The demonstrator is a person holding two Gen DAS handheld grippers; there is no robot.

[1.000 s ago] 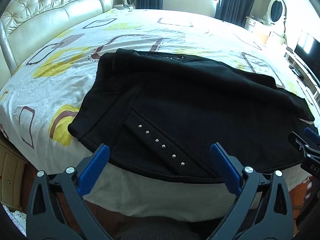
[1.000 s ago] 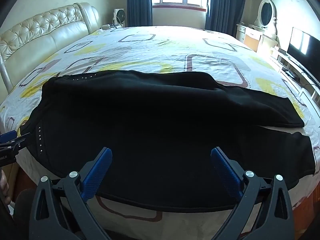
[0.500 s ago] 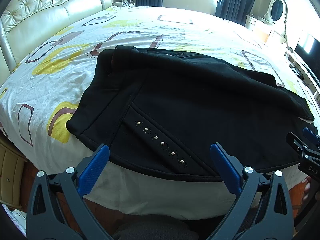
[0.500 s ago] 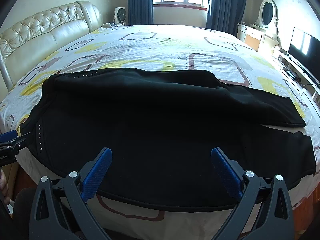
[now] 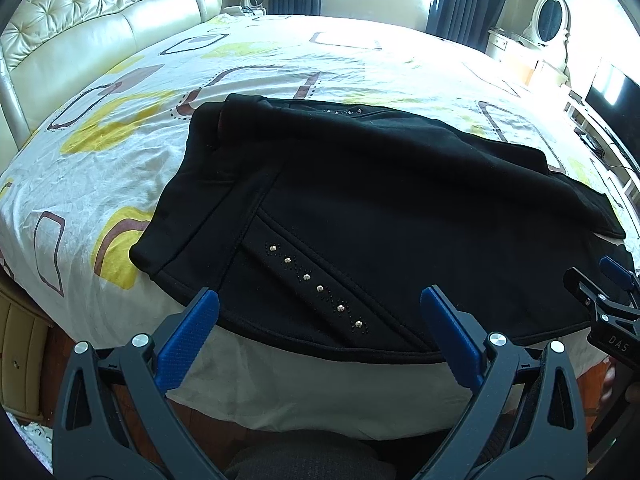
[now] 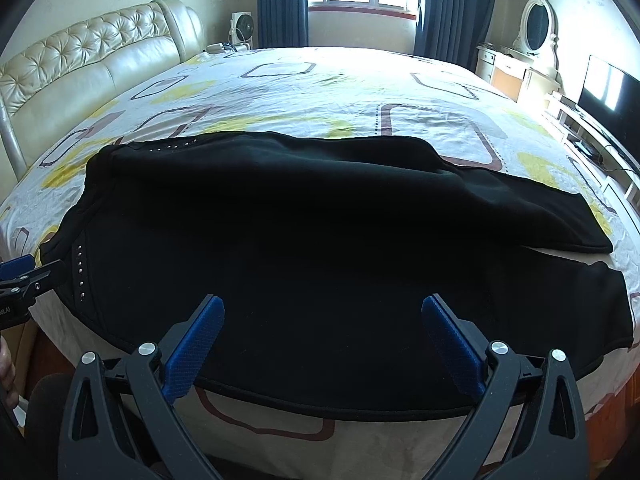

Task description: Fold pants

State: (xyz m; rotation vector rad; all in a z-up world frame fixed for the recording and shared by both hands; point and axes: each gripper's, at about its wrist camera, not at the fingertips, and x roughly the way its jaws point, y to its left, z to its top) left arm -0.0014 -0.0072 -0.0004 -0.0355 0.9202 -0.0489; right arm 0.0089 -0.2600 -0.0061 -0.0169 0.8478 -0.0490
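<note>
Black pants [image 5: 380, 208] lie spread flat across the near side of the bed, waist end to the left, legs running right. A slanted pocket strip with metal studs [image 5: 316, 286] sits near the front hem. My left gripper [image 5: 318, 300] hovers open just short of that studded pocket, holding nothing. In the right wrist view the same pants [image 6: 320, 248] fill the middle, both leg ends [image 6: 580, 272] reaching the right. My right gripper [image 6: 322, 308] is open over the near edge of the thigh area, with nothing between its blue pads.
The bed sheet [image 5: 120, 148] is white with yellow and brown shapes. A cream tufted headboard [image 6: 80, 64] stands at left. A dresser with an oval mirror [image 6: 536, 28] and a TV [image 6: 608, 92] stand at right. The other gripper's tip shows at each view's edge.
Both views have risen and tilted slightly, so the pants sit a little lower and nearer in frame. The pants have not moved and both grippers stay open.
</note>
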